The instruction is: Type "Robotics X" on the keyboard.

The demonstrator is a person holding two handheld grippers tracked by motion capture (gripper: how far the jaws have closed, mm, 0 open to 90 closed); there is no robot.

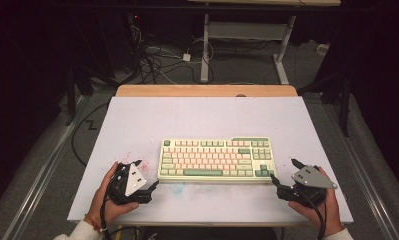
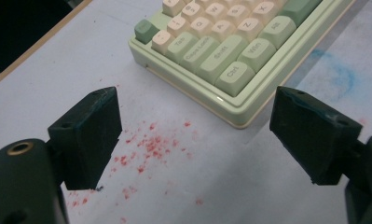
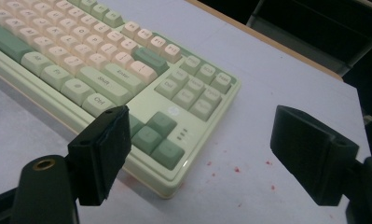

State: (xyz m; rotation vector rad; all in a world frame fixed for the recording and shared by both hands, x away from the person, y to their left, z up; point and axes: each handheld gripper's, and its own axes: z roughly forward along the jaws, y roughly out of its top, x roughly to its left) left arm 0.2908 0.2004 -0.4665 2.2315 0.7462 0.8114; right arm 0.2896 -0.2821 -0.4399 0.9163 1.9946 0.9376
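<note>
High view: a green keyboard is seen on the table. The left gripper and right gripper are held just beside its ends. Both sets of jaws are spread wide, with nothing gripped.

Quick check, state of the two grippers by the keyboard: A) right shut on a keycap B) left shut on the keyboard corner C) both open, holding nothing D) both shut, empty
C: the left gripper and the right gripper each have their jaws spread wide with nothing between them, one beside each near corner of the keyboard.

"Ctrl", "Shift", "Win", "Alt", "Enter" on keyboard keycaps (others blurred)
</note>
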